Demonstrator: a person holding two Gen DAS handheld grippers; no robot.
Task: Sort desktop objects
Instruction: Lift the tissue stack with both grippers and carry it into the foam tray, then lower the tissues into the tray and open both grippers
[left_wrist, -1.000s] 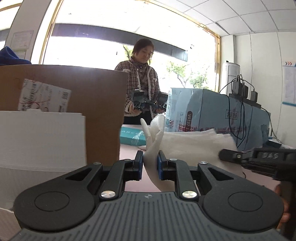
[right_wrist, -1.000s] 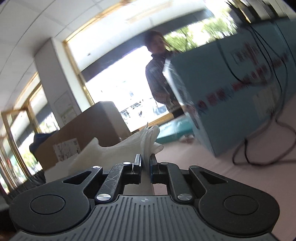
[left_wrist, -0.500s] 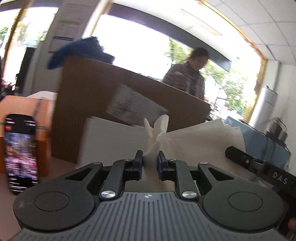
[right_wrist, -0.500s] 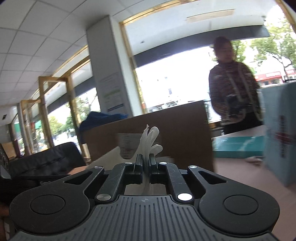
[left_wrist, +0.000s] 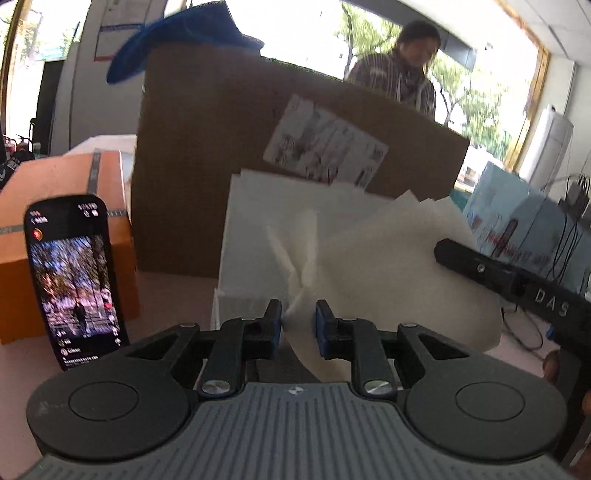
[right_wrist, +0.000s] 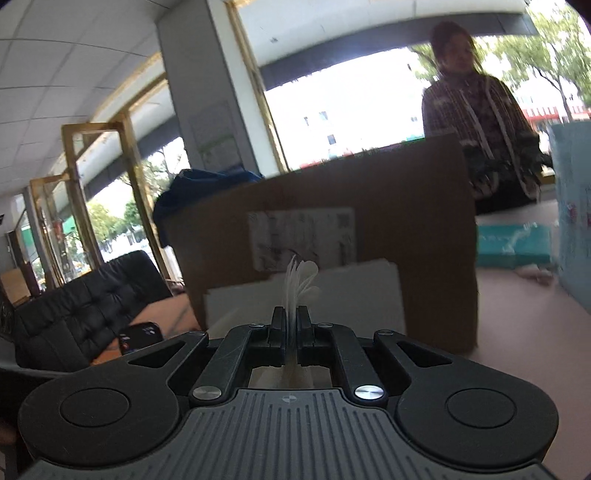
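Both wrist views have swung leftward since a second ago, so the brown cardboard box (left_wrist: 295, 155) now fills the space straight ahead of both claws, where the light blue carton (left_wrist: 517, 229) stood before; that carton now sits off to the right of the left claw. A blue cloth (left_wrist: 177, 40) lies on top of the brown box, up and left of the left claw. Behind the box stands a person in a plaid jacket (right_wrist: 476, 122), up and right of the right claw. An orange box (left_wrist: 66, 229) sits to the left of the left claw, and a phone (left_wrist: 74, 280) with a lit screen stands upright in front of it.

A white stack of sheets (left_wrist: 251, 236) stands just ahead of both claws, in front of the brown box. The white cloth (left_wrist: 388, 266) hangs between the two claws. The left gripper (left_wrist: 298, 321) pinches one bunched corner of it, fingers closed onto the fabric. The right gripper (right_wrist: 291, 325) clamps another edge tightly, its fingers nearly meeting with thin folds sticking up between them.
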